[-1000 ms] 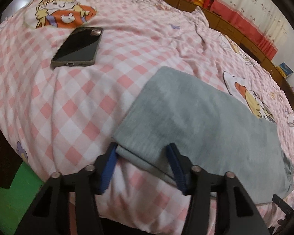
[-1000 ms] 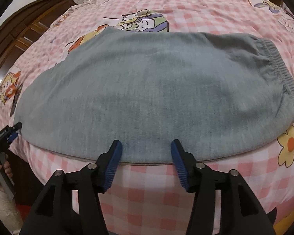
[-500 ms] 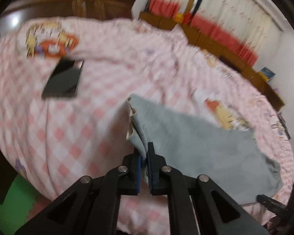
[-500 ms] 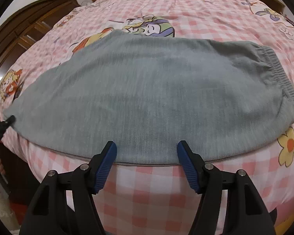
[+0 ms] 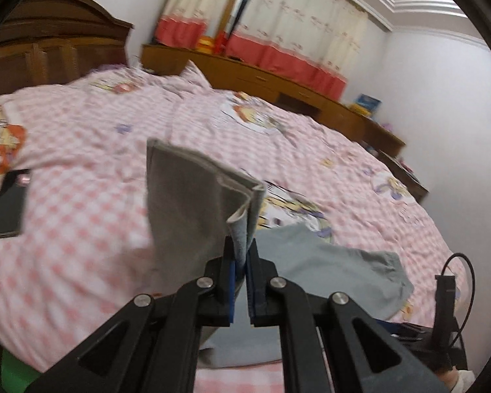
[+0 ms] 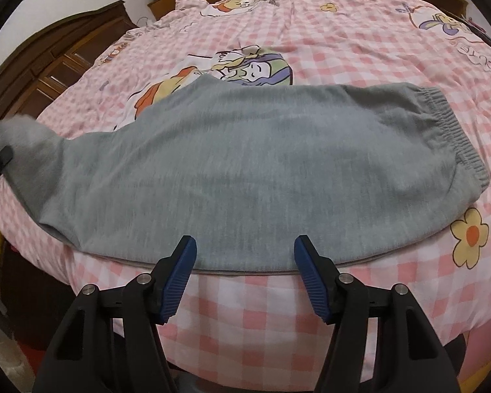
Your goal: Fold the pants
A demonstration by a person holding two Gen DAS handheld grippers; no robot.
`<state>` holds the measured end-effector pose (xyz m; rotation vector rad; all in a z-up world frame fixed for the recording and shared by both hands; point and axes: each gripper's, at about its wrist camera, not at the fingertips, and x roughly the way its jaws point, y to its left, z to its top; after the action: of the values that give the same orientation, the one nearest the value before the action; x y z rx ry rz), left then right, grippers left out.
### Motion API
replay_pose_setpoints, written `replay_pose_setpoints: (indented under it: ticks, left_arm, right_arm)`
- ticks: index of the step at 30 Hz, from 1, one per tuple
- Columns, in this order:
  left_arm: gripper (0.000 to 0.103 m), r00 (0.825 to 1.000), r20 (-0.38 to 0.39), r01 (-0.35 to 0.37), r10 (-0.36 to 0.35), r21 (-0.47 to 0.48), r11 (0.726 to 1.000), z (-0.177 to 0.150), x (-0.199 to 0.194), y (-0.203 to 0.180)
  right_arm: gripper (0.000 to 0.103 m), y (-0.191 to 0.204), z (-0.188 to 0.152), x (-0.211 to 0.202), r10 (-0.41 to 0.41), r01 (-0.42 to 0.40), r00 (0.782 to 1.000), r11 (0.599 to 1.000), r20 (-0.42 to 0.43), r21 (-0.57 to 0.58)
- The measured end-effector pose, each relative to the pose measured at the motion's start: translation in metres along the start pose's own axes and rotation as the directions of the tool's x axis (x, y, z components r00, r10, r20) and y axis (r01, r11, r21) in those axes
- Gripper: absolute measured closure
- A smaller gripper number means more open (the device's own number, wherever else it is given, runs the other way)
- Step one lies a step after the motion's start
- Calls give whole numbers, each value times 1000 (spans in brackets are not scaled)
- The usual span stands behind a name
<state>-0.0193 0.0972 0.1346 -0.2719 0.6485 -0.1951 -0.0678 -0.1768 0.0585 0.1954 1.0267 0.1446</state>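
Your left claw, spread 1 second ago around the hem, is now clenched on the leg end of the soft grey knit pants and has lifted it off the pink checked bed cover. Beyond your released, empty right claw, the waistband lies flat. The fold has begun; carry the hem toward it.

2 close wrist views across bed, sharing pants.
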Motion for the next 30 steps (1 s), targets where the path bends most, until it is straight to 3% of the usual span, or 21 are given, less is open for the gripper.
replay_pose_setpoints:
  ticks: [6, 10, 15, 21, 25, 26, 30]
  left_arm:
    - [98, 992, -75, 104, -99, 65, 992, -9, 29, -51]
    - [98, 976, -165, 160, -144, 83, 984, -26, 58, -78]
    - [98, 951, -265, 190, -157, 101, 977, -51, 94, -103]
    - [96, 938, -319, 182, -132, 133, 974, -69, 108, -112]
    - [79, 924, -346, 215, -166, 110, 970, -72, 97, -105]
    - [70, 924, -344, 215, -166, 112, 970, -71, 91, -101]
    - [63, 942, -311, 172, -126, 127, 977, -75, 67, -87]
  right_arm:
    - [40, -5, -5, 0, 16, -16, 1000, 1000, -10, 4]
    - [40, -17, -6, -5, 12, -12, 1000, 1000, 4, 28]
    - [40, -31, -7, -7, 8, -8, 1000, 998, 11, 64]
    - [40, -38, -6, -9, 11, -12, 1000, 998, 13, 69]
    - [40, -38, -6, -8, 13, -14, 1000, 998, 12, 67]
    - [40, -38, -7, -8, 13, -14, 1000, 998, 11, 66]
    - [40, -36, -2, -9, 11, -12, 1000, 998, 18, 57]
